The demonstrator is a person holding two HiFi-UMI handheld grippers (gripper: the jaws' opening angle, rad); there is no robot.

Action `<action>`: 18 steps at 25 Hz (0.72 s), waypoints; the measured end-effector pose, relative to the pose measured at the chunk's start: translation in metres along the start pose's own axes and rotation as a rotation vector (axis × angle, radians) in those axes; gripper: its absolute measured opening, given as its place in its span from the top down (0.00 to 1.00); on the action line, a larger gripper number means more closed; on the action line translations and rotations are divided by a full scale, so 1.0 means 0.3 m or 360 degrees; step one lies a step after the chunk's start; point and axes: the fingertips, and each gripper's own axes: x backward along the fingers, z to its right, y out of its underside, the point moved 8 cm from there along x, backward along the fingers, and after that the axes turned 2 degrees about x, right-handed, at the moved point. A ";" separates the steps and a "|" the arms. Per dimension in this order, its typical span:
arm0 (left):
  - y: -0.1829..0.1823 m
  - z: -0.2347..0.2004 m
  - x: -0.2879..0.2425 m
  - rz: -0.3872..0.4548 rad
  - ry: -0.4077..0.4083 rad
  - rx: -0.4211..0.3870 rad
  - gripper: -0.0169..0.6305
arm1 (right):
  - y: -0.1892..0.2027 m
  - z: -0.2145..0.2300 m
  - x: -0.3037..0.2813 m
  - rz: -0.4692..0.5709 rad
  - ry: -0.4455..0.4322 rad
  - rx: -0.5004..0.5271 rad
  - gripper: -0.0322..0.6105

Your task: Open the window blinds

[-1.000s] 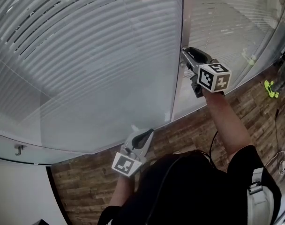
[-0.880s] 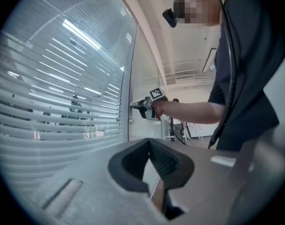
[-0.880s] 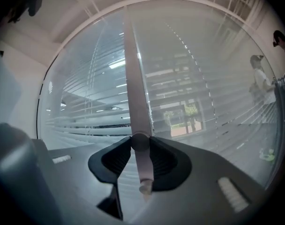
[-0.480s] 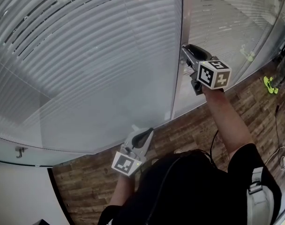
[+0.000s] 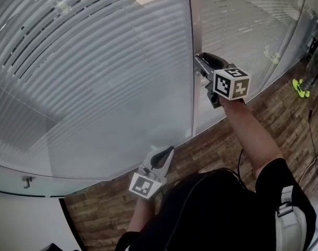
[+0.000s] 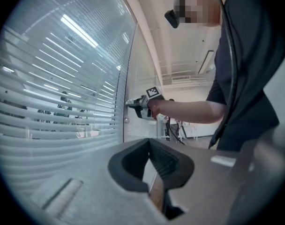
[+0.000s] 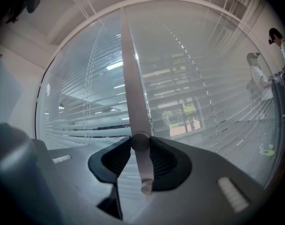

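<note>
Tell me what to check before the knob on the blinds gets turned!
1. Right gripper jaws closed on the knob: ok.
2. Knob sits in the middle between the jaws, not at their tips: ok.
3. Left gripper held low, away from the knob, jaws together with nothing in them: ok.
4. Blinds opened up: not ok, the slats cover most of the glass.
5. Which way the knob must turn: cannot tell.
</note>
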 end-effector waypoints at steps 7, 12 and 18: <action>-0.009 -0.006 -0.016 0.0009 0.0006 -0.0013 0.97 | 0.009 -0.002 0.014 -0.0047 -0.0064 0.0267 0.61; -0.002 -0.003 -0.017 -0.0001 0.0003 -0.0008 0.97 | 0.002 -0.058 0.028 -0.0179 0.0023 0.1080 0.61; -0.004 -0.003 -0.016 0.0005 -0.0002 -0.0004 0.97 | -0.021 -0.150 0.019 -0.0285 0.0119 0.2284 0.61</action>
